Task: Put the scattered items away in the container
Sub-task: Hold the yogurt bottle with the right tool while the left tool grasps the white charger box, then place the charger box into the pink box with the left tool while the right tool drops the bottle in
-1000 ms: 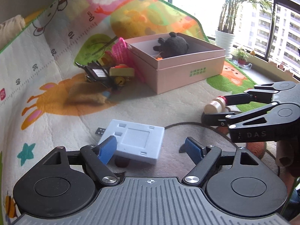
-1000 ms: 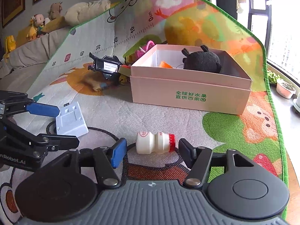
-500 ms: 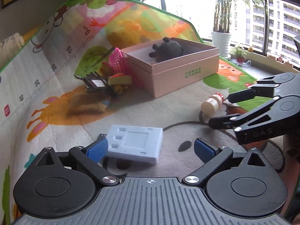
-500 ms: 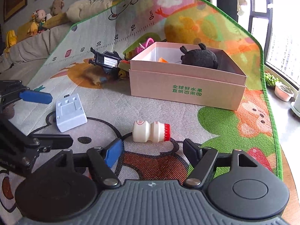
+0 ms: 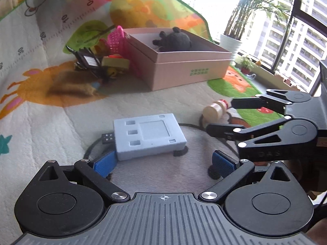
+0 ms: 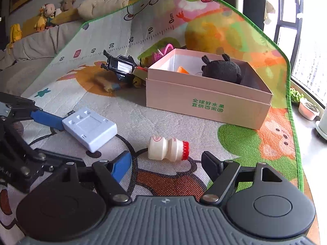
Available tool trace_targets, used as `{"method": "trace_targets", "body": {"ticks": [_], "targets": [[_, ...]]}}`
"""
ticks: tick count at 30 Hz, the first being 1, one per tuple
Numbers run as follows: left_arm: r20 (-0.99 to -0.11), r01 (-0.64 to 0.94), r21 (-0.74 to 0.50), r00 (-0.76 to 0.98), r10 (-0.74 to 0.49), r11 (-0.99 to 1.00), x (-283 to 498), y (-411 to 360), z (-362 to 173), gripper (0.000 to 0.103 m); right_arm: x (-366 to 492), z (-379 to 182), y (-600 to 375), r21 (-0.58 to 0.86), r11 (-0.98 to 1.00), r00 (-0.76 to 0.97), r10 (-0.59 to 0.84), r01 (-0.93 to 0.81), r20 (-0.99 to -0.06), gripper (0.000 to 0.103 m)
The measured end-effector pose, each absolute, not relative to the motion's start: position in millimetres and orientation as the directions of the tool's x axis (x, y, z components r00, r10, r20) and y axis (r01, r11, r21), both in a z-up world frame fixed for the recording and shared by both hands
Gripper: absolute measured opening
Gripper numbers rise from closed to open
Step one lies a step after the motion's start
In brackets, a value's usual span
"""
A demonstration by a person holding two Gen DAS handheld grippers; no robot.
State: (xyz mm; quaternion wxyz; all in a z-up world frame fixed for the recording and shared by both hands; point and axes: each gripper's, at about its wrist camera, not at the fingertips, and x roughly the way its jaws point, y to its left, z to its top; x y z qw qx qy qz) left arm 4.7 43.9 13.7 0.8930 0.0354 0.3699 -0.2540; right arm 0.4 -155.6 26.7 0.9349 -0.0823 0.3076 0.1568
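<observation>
A pale blue-white flat box (image 5: 148,135) lies on the play mat just ahead of my left gripper (image 5: 164,161). That gripper stands open, its left blue pad (image 5: 105,164) beside the box's near corner. A small white bottle with a red cap (image 6: 168,148) lies on its side just in front of my right gripper (image 6: 166,163). Its jaws are opening and do not touch the bottle. The pink cardboard box (image 6: 204,106) stands farther back with a black plush toy (image 6: 221,71) inside. The left wrist view also shows the right gripper (image 5: 226,116) at the bottle (image 5: 214,110).
Left of the pink box (image 5: 184,69) lies a pile: a black gadget with a white label (image 5: 89,61), a pink basket (image 5: 116,38) and a brown fuzzy thing (image 5: 71,85). The mat's green edge (image 6: 294,122) runs along the right, by the window. Soft toys (image 6: 49,12) sit on the sofa behind.
Both grippers' jaws have spread wider. The left gripper has tilted and shifted a little, so the flat box now lies centred ahead of its fingers. The bottle has not moved.
</observation>
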Motion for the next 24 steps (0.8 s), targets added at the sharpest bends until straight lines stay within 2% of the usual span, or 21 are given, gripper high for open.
{"method": "trace_targets", "body": {"ticks": [2, 3, 4, 6, 9, 14, 18, 24], "targets": [[-0.669, 0.454, -0.084, 0.633, -0.388, 0.887, 1.0, 42.5, 15.2, 0.102, 6.6, 26.7, -153.9, -0.067, 0.937, 0.761, 0.236, -0.344, -0.605, 0.075], [-0.663, 0.430, -0.061, 0.657, -0.359, 0.901, 0.8, 43.1, 16.7, 0.102, 10.1, 26.1, -153.7, -0.062, 0.936, 0.755, 0.239, -0.346, -0.611, 0.067], [-0.656, 0.401, -0.048, 0.678, -0.332, 0.915, 1.6, 44.3, 17.9, 0.102, 13.5, 25.7, -154.0, -0.049, 0.933, 0.745, 0.251, -0.356, -0.618, 0.052], [-0.640, 0.345, -0.041, 0.712, -0.290, 0.938, 4.4, 45.7, 19.9, 0.103, 16.2, 26.7, -154.7, -0.029, 0.931, 0.738, 0.269, -0.364, -0.619, 0.043], [-0.626, 0.311, -0.036, 0.734, -0.265, 0.950, 11.4, 41.7, 20.4, 0.103, 15.8, 25.5, -156.3, -0.026, 0.936, 0.745, 0.261, -0.350, -0.614, 0.043], [-0.658, 0.293, -0.061, 0.707, -0.259, 0.954, 25.6, 29.5, 14.5, 0.103, 12.6, 24.6, -165.1, 0.006, 0.944, 0.748, 0.266, -0.331, -0.609, 0.043], [-0.679, 0.254, -0.010, 0.708, -0.193, 0.967, 31.1, 20.0, 8.3, 0.103, 11.8, 24.7, -166.6, 0.017, 0.945, 0.751, 0.270, -0.326, -0.603, 0.043], [-0.672, 0.250, -0.002, 0.716, -0.186, 0.968, 31.5, 20.4, 4.5, 0.103, 12.7, 24.2, -162.2, 0.003, 0.943, 0.748, 0.265, -0.332, -0.609, 0.043]]}}
